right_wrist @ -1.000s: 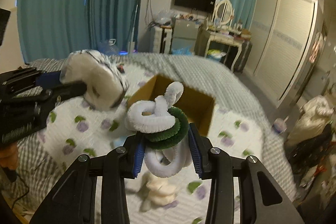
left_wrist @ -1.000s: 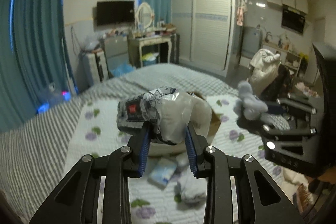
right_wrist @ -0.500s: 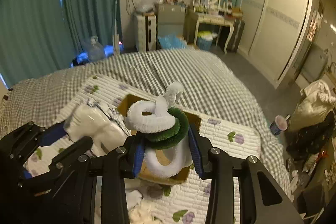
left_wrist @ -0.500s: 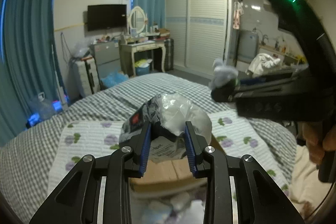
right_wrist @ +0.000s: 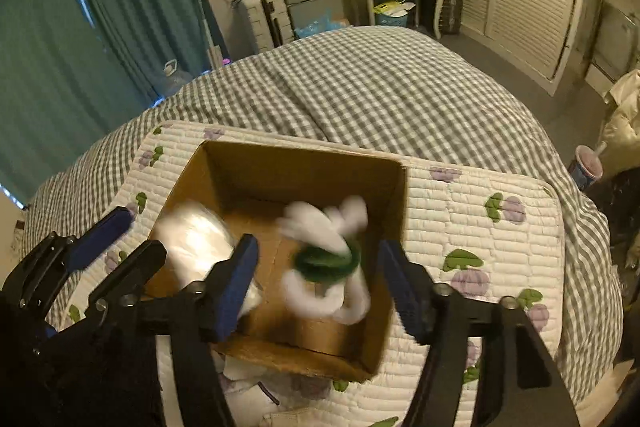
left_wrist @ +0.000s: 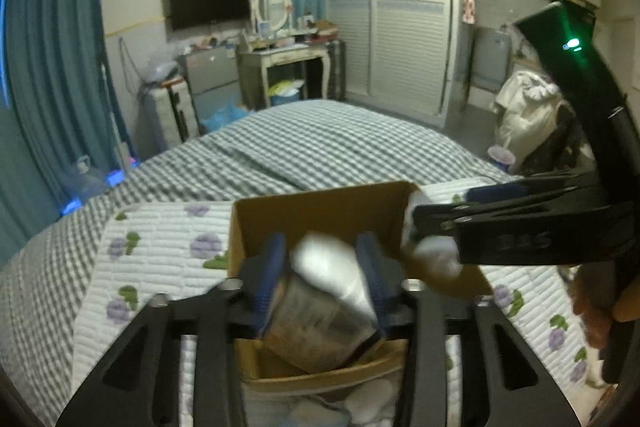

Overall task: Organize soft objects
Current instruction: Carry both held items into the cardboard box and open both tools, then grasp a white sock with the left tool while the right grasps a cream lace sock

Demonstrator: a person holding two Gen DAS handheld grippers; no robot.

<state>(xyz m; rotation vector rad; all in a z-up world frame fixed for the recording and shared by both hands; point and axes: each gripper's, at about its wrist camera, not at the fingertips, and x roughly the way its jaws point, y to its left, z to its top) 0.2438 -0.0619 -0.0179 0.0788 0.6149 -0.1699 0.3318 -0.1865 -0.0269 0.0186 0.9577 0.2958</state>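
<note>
Plush loops (right_wrist: 326, 263): white and green, light, squashy; dropping into the cardboard box (right_wrist: 400, 227), best pinched at the green band
Wrapped bundle (left_wrist: 332, 299): crinkly, slippery film over soft filling, at the box's near edge
Right gripper (right_wrist: 316, 291): jaws opening, loops released
Left gripper (left_wrist: 322, 287): jaws opening, bundle between them
Box: on the quilted mat (right_wrist: 500, 247), on the bed (right_wrist: 380, 91)
</note>
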